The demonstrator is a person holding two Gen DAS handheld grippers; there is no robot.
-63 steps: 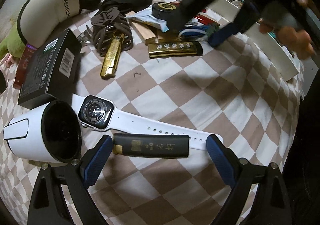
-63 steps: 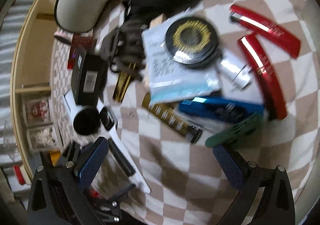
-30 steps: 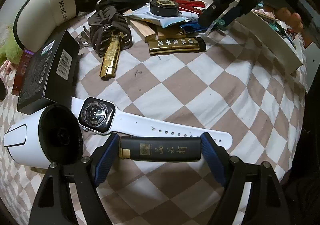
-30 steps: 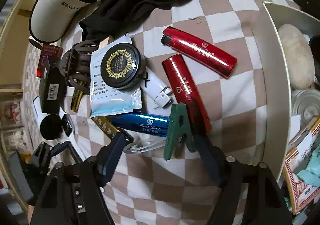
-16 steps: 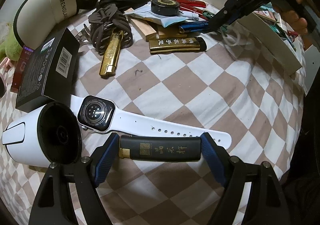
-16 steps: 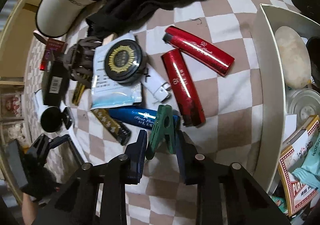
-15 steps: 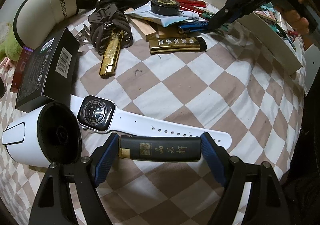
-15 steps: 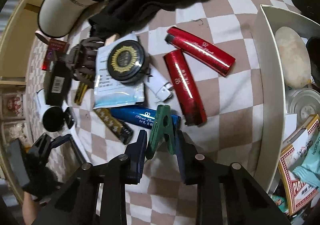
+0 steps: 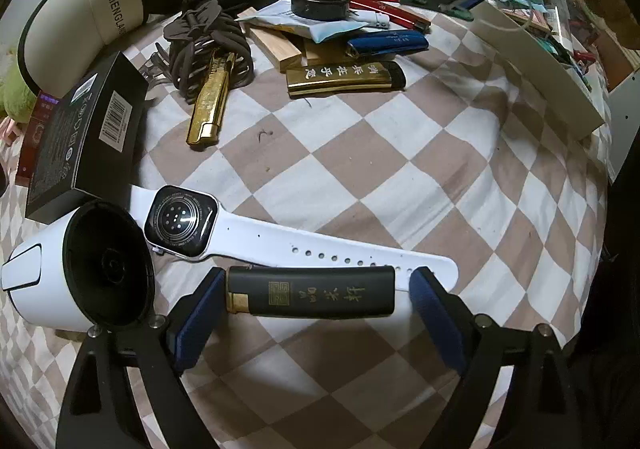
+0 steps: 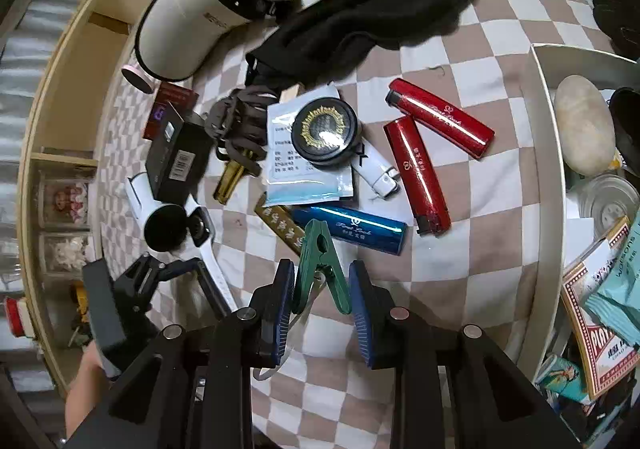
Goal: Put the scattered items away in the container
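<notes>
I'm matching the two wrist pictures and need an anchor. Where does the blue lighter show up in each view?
Left wrist view: the blue lighter lies in the upper middle, just above the gold lighter with black characters.
Right wrist view: the blue lighter lies just below centre, its left end behind the green clip.
Shared landmark: the round black tin with a gold emblem.

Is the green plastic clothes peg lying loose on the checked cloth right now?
No, the green plastic clothes peg is pinched between the right gripper fingers.

The round tin (image 10: pixel 324 128) lies on the packet (image 10: pixel 304 173), left of the container (image 10: pixel 550 185).
</notes>
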